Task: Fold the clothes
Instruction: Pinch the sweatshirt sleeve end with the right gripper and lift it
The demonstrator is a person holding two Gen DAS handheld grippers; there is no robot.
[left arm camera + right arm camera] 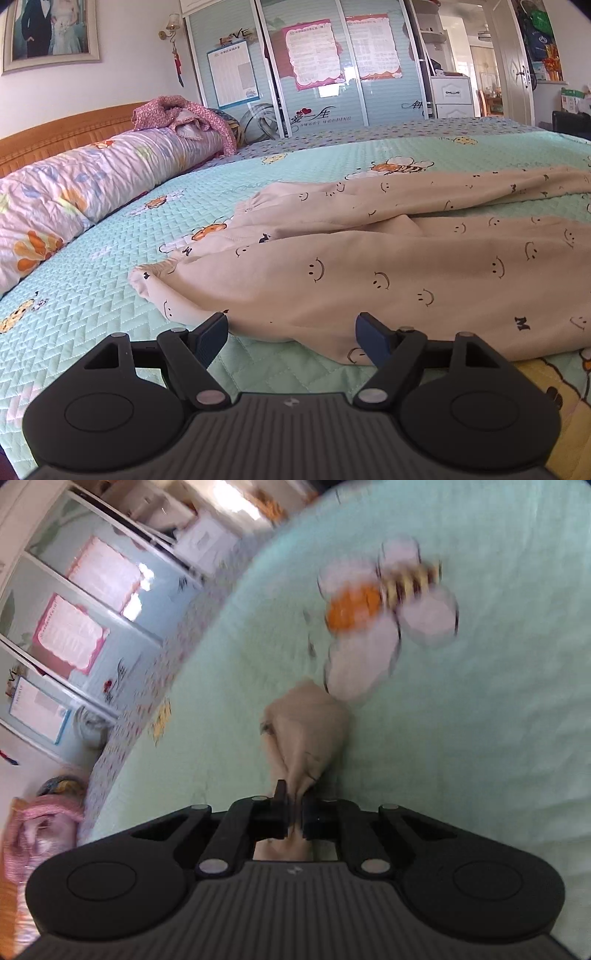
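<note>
A beige garment (388,258) printed with small smiley faces lies spread on the green quilted bedspread (92,295), its cuffed ends pointing left. My left gripper (291,332) stands open just in front of the garment's near edge, with the cloth lying between and beyond its blue-padded fingers (212,334), untouched by the pads. In the tilted, blurred right wrist view, my right gripper (294,805) is shut on a bunched fold of the beige garment (306,731), which sticks out ahead of the jaws over the bedspread (480,738).
A rolled floral quilt (74,192) and a pink crumpled cloth (177,110) lie along the orange headboard (55,136) at the left. Mirrored wardrobe doors (314,74) stand behind the bed, an open doorway (484,74) at the right. A bee print (388,602) marks the bedspread.
</note>
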